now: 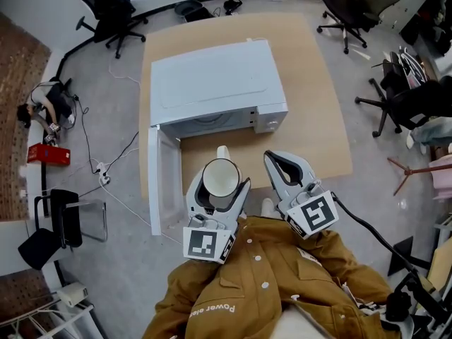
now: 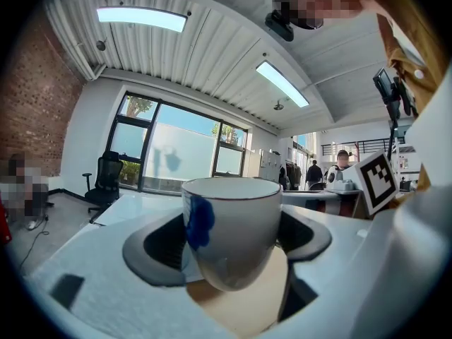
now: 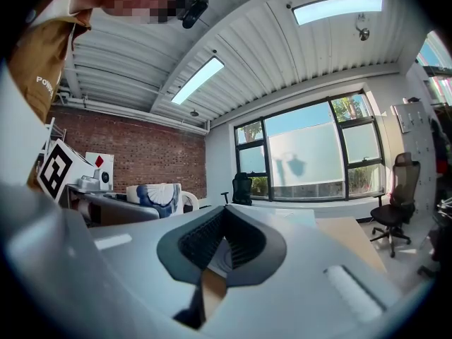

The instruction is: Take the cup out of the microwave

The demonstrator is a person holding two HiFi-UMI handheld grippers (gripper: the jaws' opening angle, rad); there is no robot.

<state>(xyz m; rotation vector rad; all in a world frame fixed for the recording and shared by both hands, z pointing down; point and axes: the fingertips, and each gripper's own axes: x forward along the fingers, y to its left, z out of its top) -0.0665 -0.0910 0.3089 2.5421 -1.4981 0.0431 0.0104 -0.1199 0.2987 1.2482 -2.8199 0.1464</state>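
A white cup [image 1: 220, 175] with a blue mark on its side [image 2: 229, 224] sits upright between the jaws of my left gripper [image 1: 222, 181], which is shut on it, in front of the microwave and above the table's near edge. In the left gripper view the dark pads [image 2: 159, 249] hug the cup's lower body. The white microwave [image 1: 215, 83] stands on the wooden table [image 1: 318, 119], its door [image 1: 164, 182] swung open at the left. My right gripper [image 1: 275, 162] hovers just right of the cup, shut, with nothing in its jaws [image 3: 224, 244].
Black office chairs [image 1: 349, 9] stand beyond and to the right of the table. Cables and a power strip [image 1: 102, 175] lie on the floor at left, near a black chair [image 1: 60, 221]. A person [image 1: 46, 104] crouches far left by a red box [image 1: 48, 154].
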